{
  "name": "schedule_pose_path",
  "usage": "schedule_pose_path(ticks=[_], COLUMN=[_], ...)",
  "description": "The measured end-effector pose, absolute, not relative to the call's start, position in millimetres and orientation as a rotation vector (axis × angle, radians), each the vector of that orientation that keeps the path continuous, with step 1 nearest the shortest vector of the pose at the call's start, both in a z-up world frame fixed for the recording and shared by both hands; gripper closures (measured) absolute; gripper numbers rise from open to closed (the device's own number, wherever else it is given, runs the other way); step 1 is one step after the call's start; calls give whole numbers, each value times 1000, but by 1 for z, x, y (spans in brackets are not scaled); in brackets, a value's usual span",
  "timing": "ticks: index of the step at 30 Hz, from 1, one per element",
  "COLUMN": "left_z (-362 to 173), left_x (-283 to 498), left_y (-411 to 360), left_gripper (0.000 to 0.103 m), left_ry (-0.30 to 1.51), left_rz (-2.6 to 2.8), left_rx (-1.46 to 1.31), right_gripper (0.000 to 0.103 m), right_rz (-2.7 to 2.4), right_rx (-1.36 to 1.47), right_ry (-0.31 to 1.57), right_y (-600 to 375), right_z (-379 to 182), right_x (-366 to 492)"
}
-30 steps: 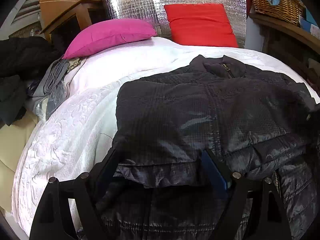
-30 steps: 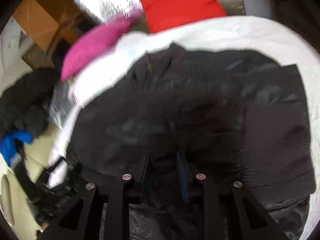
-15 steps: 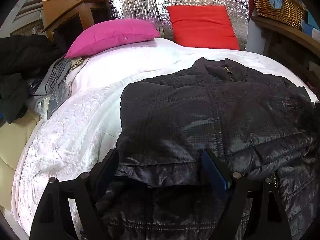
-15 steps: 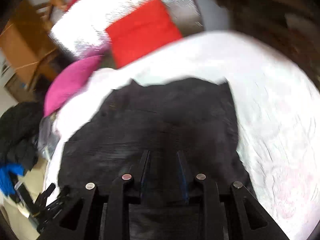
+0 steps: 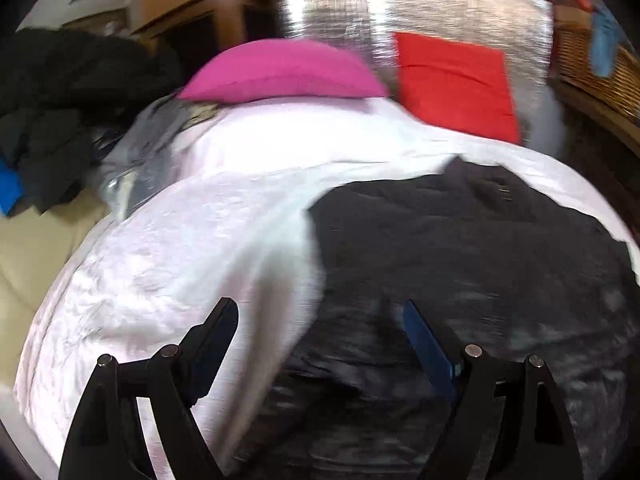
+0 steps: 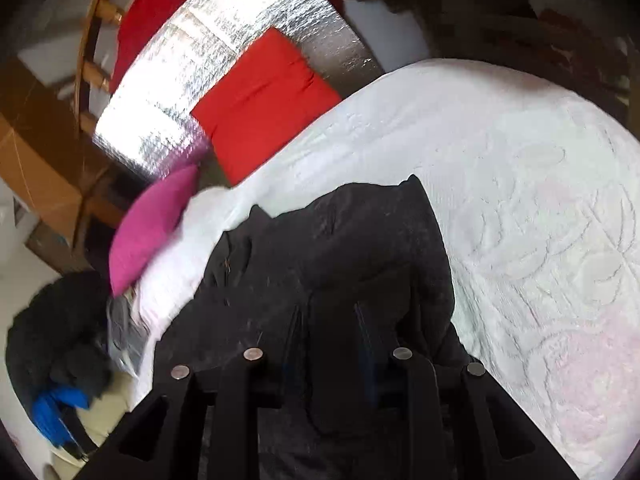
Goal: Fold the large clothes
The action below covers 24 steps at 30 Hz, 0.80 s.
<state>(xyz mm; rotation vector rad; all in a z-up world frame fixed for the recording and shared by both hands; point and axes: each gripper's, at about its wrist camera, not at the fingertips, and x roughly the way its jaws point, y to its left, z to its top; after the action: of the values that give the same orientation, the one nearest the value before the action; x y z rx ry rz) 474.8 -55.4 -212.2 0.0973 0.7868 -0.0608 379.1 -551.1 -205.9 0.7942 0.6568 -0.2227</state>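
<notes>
Already the black jacket (image 5: 460, 248) looks partly folded: in the right wrist view its right side is doubled over the body, leaving a narrower dark shape that runs from the lower centre of the frame up toward the middle, on the white bedspread (image 6: 540, 200). By this reading the left side and the final fold from hem to collar are not yet done, though blur hides the finer layers.

The right tongs (image 6: 326, 332), at the bottom centre of their frame, stand narrowly apart with a thick ridge of the jacket between the pads, clamped on it by the look of it. The left tongs (image 5: 320, 332), at the bottom of their frame, gape wide and grip nothing; one finger sits over bare bedspread, the other over the jacket's left edge. Both point forward and down, toward the pink cushion (image 5: 280, 72) and red cushion (image 5: 452, 80) at the head of the bed.
</notes>
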Motion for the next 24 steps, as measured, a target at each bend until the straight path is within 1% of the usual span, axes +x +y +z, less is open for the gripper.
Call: schedule_pose_path(ticks=[3, 4, 6, 10, 15, 18, 20, 22, 24], left_z=[-231, -241, -246, -233, -220, -219, -225, -242, -252], left_x=[491, 496, 498, 491, 476, 471, 475, 482, 486], left_y=[-46, -46, -47, -45, -40, -46, -53, -61, -57], left_gripper=[18, 18, 18, 18, 18, 18, 18, 18, 18], left_ry=[872, 915, 937, 908, 873, 858, 864, 929, 971], left_rz=[-16, -23, -29, -63, -129, -156, -153, -137, -143], left_rx=[95, 96, 83, 49, -7, 29, 76, 128, 80], right_gripper=[72, 72, 72, 72, 72, 72, 72, 72, 72], right_rz=[-233, -231, -227, -204, -136, -116, -131, -129, -120], right_rx=[817, 836, 857, 838, 814, 783, 752, 767, 798], right_ry=[763, 769, 756, 726, 769, 806, 830, 851, 836], right_y=[-557, -559, -561, -553, -540, -527, -522, -522, -522], right_z=[-236, -244, -241, -223, -214, -215, -220, -228, -225], right_x=[397, 402, 402, 389, 377, 367, 369, 368, 358])
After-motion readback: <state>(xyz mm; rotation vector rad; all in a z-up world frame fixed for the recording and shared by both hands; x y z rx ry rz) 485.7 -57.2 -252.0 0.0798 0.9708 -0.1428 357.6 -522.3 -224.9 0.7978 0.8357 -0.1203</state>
